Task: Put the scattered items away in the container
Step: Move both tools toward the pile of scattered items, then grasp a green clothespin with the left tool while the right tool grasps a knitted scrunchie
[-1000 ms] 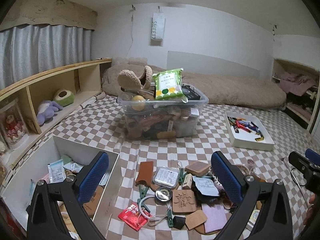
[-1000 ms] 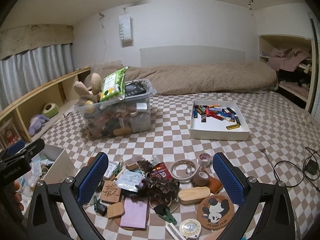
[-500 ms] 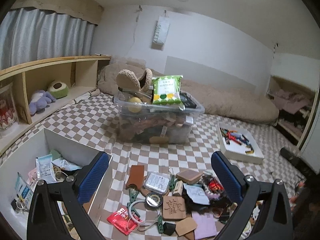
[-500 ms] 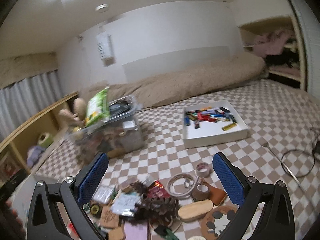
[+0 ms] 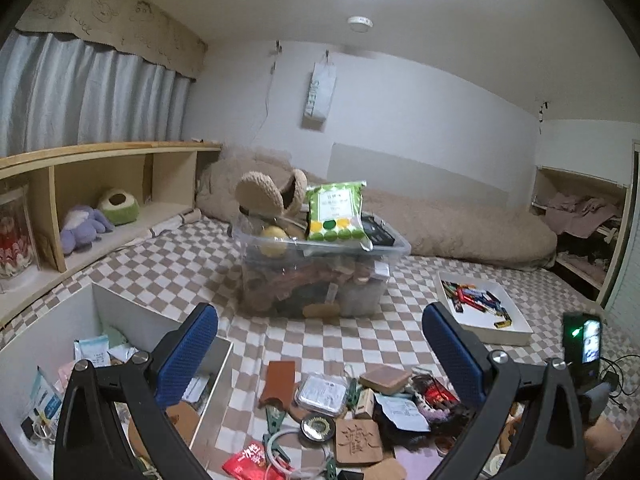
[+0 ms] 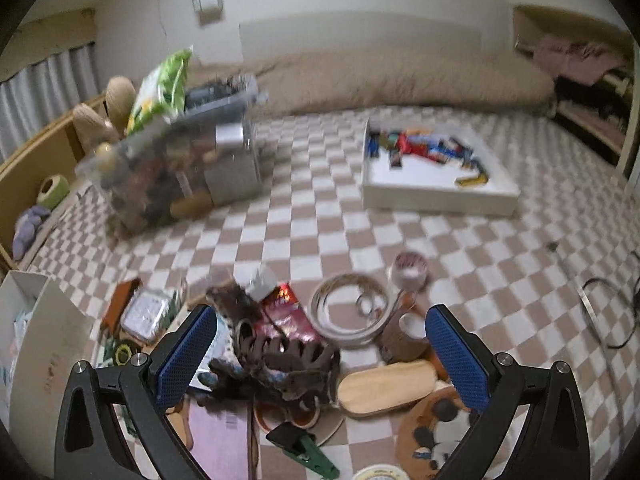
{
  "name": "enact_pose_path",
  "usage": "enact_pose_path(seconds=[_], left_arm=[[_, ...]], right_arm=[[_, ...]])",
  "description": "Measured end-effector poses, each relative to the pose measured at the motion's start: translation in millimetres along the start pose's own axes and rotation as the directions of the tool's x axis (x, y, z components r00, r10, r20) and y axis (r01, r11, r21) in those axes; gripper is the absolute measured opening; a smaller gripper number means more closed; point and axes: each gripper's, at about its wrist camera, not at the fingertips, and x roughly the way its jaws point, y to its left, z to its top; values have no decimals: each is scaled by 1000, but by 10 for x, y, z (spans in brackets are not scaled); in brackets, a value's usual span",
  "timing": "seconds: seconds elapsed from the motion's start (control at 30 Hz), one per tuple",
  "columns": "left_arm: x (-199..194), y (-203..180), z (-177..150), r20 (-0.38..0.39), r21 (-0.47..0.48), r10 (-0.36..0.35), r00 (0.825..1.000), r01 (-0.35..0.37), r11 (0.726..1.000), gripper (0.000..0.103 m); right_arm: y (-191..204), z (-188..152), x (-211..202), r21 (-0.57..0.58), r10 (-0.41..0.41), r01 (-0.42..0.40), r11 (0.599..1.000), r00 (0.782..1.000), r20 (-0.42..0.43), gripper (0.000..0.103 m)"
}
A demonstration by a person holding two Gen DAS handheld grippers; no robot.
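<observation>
A pile of small scattered items lies on the checkered bed cover point(image 5: 320, 344): a carved wooden coaster point(image 5: 357, 441), a red snack packet point(image 5: 250, 461), a clear plastic case point(image 5: 322, 393), a brown hair claw point(image 6: 280, 356), tape rings point(image 6: 352, 316) and an oval wooden piece point(image 6: 386, 388). A white open box point(image 5: 120, 316) with packets inside stands at the left; it also shows in the right wrist view point(image 6: 52, 344). My left gripper point(image 5: 320, 356) is open and empty above the pile. My right gripper point(image 6: 322, 356) is open and empty, over the hair claw.
A full clear storage bin point(image 5: 320, 276) with a green snack bag point(image 5: 336, 216) on top stands behind the pile. A white tray of coloured batteries point(image 6: 436, 176) lies at the right. A wooden shelf point(image 5: 100, 184) runs along the left. Cables point(image 6: 608, 312) lie far right.
The left view tilted upward and shifted slightly. The right gripper swung up, then dropped down and closer to the pile, and its view is blurred. Both stayed open and empty.
</observation>
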Motion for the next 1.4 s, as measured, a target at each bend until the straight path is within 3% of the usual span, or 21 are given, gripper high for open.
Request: enact_pose_path(seconds=[0.2, 0.47, 0.7, 0.77, 0.83, 0.9, 1.0, 1.03, 1.1, 1.17, 1.2, 1.3, 1.4], left_arm=[[88, 33, -29, -34, 8, 27, 999, -26, 1000, 103], [441, 115, -184, -193, -45, 62, 979, -72, 996, 103], [688, 7, -419, -321, 16, 51, 946, -48, 999, 103], [748, 5, -489, -350, -7, 17, 936, -21, 1000, 103], [791, 3, -532, -375, -17, -9, 927, 2, 1000, 103], [824, -11, -570, -391, -10, -18, 920, 16, 1000, 103], [878, -19, -625, -419, -11, -25, 908, 23, 1000, 102], [894, -17, -643, -429, -15, -30, 903, 26, 1000, 101], [920, -24, -691, -452, -16, -38, 891, 34, 999, 89], [942, -47, -738, -474, -3, -39, 880, 43, 999, 79], [954, -61, -765, -482, 8, -38, 875, 48, 999, 76], [995, -118, -868, -513, 54, -18, 858, 53, 997, 63], [1027, -153, -960, -538, 80, -4, 843, 56, 995, 58]], right_arm=[[64, -103, 152, -110, 155, -156, 982, 988, -20, 103], [99, -266, 362, -186, 145, -163, 969, 984, -107, 103], [169, -300, 502, -180, 103, -138, 974, 977, -188, 103], [181, -318, 538, -188, 86, -125, 974, 975, -205, 97], [200, -334, 553, -203, 87, -133, 970, 972, -220, 80], [213, -333, 526, -217, 87, -134, 967, 973, -213, 74], [215, -293, 447, -219, 118, -158, 963, 975, -187, 47], [200, -278, 424, -209, 128, -165, 964, 975, -179, 43], [179, -256, 388, -191, 156, -188, 963, 973, -170, 38], [145, -231, 354, -172, 176, -203, 964, 971, -160, 29], [125, -216, 333, -163, 183, -207, 965, 971, -152, 19], [74, -168, 256, -134, 207, -223, 966, 971, -123, 10], [15, -111, 143, -100, 243, -250, 963, 967, -80, 10]])
